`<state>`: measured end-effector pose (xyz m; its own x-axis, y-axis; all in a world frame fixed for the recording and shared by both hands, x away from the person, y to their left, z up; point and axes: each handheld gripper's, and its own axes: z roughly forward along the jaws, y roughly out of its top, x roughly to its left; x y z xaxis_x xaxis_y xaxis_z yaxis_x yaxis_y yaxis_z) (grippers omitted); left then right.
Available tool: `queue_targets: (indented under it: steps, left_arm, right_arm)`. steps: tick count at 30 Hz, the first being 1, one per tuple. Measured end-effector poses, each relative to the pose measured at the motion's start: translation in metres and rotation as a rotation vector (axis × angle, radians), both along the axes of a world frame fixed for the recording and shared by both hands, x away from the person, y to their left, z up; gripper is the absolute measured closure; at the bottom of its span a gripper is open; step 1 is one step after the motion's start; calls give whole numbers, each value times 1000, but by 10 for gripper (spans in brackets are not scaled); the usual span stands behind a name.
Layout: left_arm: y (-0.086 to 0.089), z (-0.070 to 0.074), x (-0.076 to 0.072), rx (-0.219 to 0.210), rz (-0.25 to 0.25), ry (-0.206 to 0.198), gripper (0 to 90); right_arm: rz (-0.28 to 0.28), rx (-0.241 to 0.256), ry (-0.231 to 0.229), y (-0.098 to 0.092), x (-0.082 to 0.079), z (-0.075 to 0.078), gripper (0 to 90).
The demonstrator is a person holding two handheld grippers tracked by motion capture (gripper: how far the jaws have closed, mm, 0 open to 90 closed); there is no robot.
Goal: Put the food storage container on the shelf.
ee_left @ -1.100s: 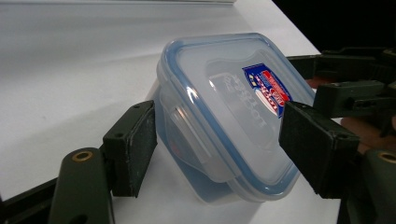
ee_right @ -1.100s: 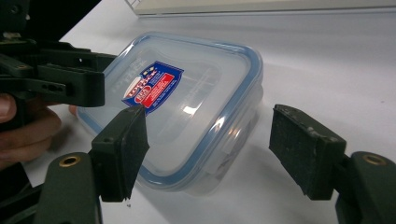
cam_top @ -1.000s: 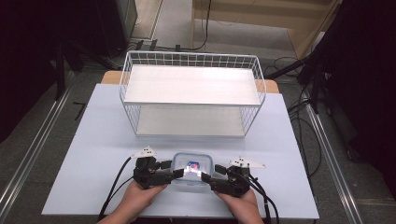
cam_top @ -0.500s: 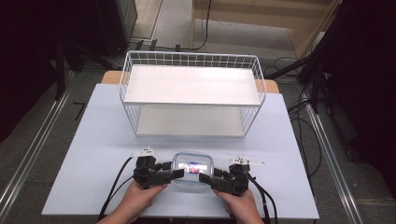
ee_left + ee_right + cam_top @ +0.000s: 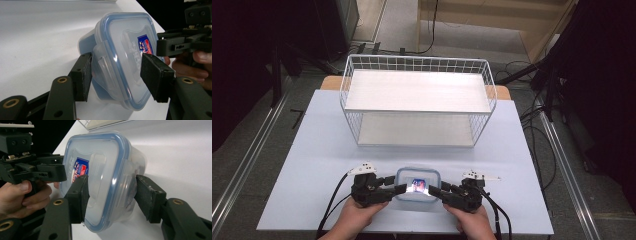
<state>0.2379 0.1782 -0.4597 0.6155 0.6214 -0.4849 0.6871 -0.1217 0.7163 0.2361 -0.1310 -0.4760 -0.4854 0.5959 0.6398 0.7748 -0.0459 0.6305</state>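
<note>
A clear plastic container [image 5: 417, 185] with a blue-rimmed lid and a red-and-blue label sits at the near edge of the table, between my two grippers. My left gripper [image 5: 398, 189] is shut on its left side. In the left gripper view the container [image 5: 120, 50] has one of my left gripper's [image 5: 120, 75] pads on the lid and the other against the side latch. My right gripper [image 5: 434, 192] is shut on the opposite side. In the right gripper view my right gripper [image 5: 111, 197] pinches the lid edge and latch of the container [image 5: 100, 157].
A white wire basket [image 5: 357, 125] with a pale shelf board [image 5: 417, 92] across its top stands at the back middle of the light table [image 5: 312, 150]. Black cables [image 5: 329, 205] trail from both grippers toward the near edge. The floor beyond holds dark stands and cords.
Both grippers and the container have drifted very slightly toward the near edge; the grip on each side stays the same.
</note>
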Motion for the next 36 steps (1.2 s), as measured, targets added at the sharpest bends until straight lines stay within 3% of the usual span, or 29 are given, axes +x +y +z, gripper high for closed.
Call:
queue_targets:
  steps: [3,7,12,16,23,26,29,36]
  left_arm:
    - [4,1,-1,-19,-10,12,485]
    - [3,3,-5,4,-13,-16,491]
    - [4,4,-8,-2,-14,-15,501]
    - [3,5,-12,11,-7,0,508]
    - [3,2,-12,-7,3,25,492]
    - [1,-1,-12,9,-5,40,470]
    - [3,-1,-10,-14,-6,47,480]
    - [2,1,-12,1,-10,24,500]
  right_arm:
    - [12,0,-22,-2,-3,0,491]
    - [16,-4,-29,-2,-6,1,500]
    - [18,-11,-43,-2,-9,2,504]
    - [20,-21,-55,-1,-14,3,507]
    - [16,-11,-54,-2,-13,1,505]
    - [16,-10,-50,-2,-13,1,504]
    - [21,-6,-46,-4,-13,0,514]
    - [27,-12,-58,-5,-14,1,527]
